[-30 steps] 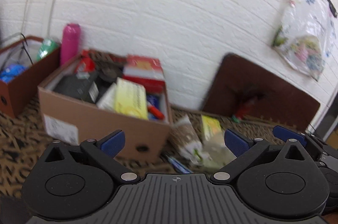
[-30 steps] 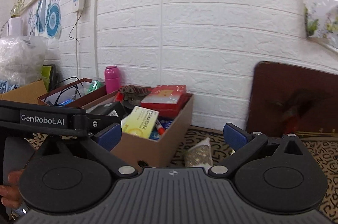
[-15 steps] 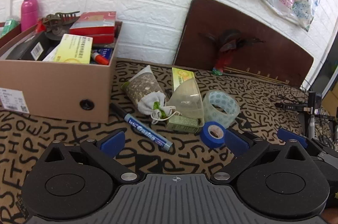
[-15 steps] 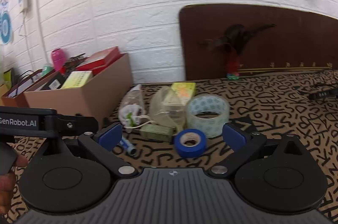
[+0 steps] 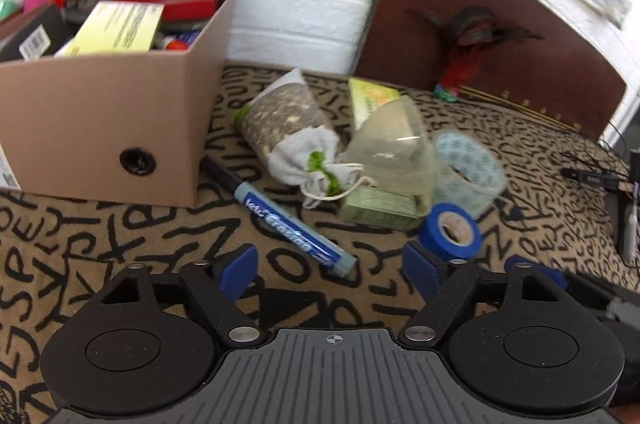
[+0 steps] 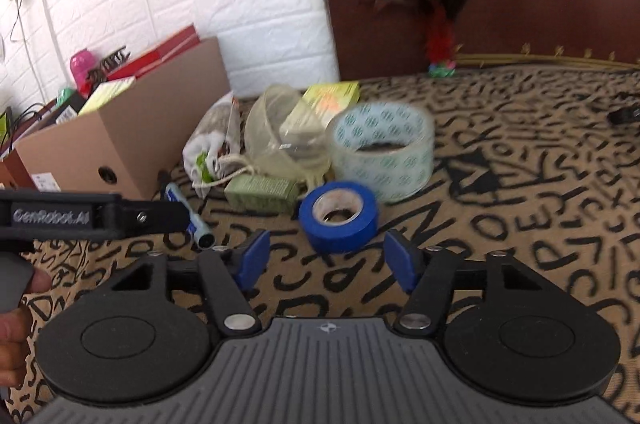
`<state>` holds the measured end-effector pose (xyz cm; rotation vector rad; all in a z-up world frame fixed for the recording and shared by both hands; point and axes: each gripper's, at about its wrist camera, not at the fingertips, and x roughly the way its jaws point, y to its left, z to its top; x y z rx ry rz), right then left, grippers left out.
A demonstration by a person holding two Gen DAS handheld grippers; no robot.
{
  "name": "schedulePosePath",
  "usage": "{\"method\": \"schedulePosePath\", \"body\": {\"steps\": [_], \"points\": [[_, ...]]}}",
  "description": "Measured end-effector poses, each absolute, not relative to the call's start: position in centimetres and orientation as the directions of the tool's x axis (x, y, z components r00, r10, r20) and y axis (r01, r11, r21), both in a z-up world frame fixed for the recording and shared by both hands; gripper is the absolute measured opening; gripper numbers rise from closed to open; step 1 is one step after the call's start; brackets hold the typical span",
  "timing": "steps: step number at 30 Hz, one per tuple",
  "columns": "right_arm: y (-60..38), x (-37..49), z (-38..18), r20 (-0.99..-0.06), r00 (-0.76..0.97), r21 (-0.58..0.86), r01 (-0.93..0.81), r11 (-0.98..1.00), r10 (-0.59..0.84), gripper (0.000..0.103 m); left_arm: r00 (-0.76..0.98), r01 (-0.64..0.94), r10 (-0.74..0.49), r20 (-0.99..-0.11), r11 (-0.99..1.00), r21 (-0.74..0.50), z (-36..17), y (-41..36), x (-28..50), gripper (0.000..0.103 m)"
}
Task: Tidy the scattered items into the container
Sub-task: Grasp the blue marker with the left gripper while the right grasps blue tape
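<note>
left tongs (image 5: 329, 272): closing, apart, hold nothing | right tongs (image 6: 327, 260): closing, apart, blue tape (image 6: 339, 215) just ahead

Black ribbed-body gripper (image 6: 326, 260) with round pivot discs, silver screws, blue fingertips (image 6: 253, 256), white "GenRobot.AI" lettering.

Bright, even light; motion blur (fisheye-bent edges, dark corners).
</note>
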<state>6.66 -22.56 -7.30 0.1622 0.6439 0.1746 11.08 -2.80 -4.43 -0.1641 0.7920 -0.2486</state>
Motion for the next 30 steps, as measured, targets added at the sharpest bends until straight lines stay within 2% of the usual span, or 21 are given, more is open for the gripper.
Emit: {"method": "schedulePosePath", "body": {"steps": [5, 7, 14, 17, 19, 22, 24, 28, 30], "points": [[-22.1, 7.7, -7.6, -0.584, 0.787, 0.197, -0.097, 0.976, 0.196, 0.055, 0.664, 0.104, -0.264, -0.7, 0.959, -0.263, -5.4, -2.1, 12.6, 0.081], [-22.4, 8.2, -7.6, -0.578, 0.799, 0.206, -0.055, 0.977, 0.167, 0.053, 0.661, 0.083, -0.258, -0.705, 0.958, -0.273, -5.8, -2.0, 13.2, 0.084], [-23.3, 10.1, -8.3, -0.601, 0.794, 0.192, 0.039, 0.981, 0.086, 0.049, 0.671, 0.103, -0.214, -0.71, 0.975, -0.196, -6.9, -2.7, 14.2, 0.081], [-23.2, 10.8, -9.0, -0.609, 0.788, 0.209, 0.054, 0.976, 0.087, 0.046, 0.68, 0.113, -0.164, -0.714, 0.986, -0.119, -7.1, -3.3, 14.5, 0.072], [-23.0, 11.4, -9.3, -0.612, 0.786, 0.203, 0.054, 0.978, 0.084, 0.043, 0.688, 0.112, -0.117, -0.716, 0.992, -0.055, -7.1, -3.7, 14.8, 0.044], [-22.5, 11.7, -9.2, -0.62, 0.781, 0.172, 0.033, 0.985, 0.082, 0.032, 0.686, 0.116, -0.111, -0.719, 0.992, -0.042, -7.0, -3.2, 15.1, 0.024], [-22.2, 11.4, -9.0, -0.633, 0.769, 0.174, 0.021, 0.985, 0.095, 0.026, 0.672, 0.121, -0.125, -0.73, 0.991, -0.058, -6.9, -2.6, 14.9, 0.02], [-21.9, 9.9, -8.8, -0.651, 0.727, 0.274, -0.044, 0.961, 0.219, 0.024, 0.653, 0.152, -0.148, -0.742, 0.986, -0.063, -6.8, -1.5, 12.6, 0.013], [-21.1, 8.7, -8.7, -0.657, 0.713, 0.273, -0.079, 0.959, 0.245, 0.024, 0.643, 0.166, -0.158, -0.749, 0.984, -0.066, -6.7, -0.9, 11.1, 0.011]]}}
